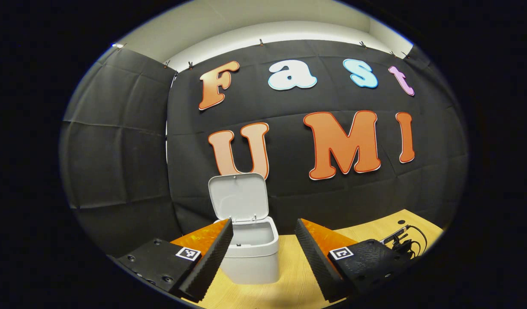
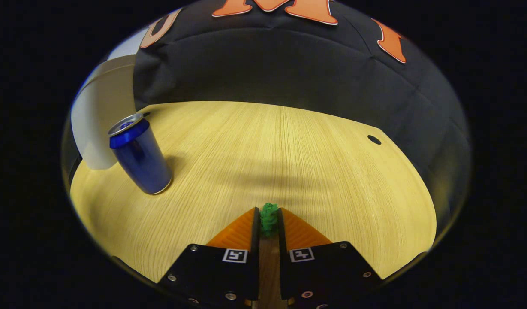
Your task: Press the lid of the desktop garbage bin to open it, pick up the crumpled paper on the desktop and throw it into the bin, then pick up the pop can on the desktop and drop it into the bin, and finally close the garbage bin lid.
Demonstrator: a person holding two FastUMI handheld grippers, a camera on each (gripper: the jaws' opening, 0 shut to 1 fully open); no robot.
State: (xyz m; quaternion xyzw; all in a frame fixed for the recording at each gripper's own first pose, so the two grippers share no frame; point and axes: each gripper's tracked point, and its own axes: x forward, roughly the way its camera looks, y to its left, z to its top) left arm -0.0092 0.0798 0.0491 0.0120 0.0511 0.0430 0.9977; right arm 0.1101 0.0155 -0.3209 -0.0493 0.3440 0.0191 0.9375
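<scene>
Judging by the lid (image 1: 238, 196) standing up, the bin (image 1: 252, 253) was already opened. The left gripper (image 1: 263, 253) was spread wide, holding nothing. The paper (image 2: 269, 219) was pinched in the right gripper (image 2: 269, 223) low over the desk (image 2: 289, 150). The can (image 2: 140, 156) was left beside the bin.

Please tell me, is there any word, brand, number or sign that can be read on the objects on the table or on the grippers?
None can be read.
pop can: the side in view is plain, with no print I can make out.
garbage bin and its raised lid: no writing.
crumpled paper: no writing.
square markers on the left gripper and right gripper: black-and-white patterns, not words.
</scene>
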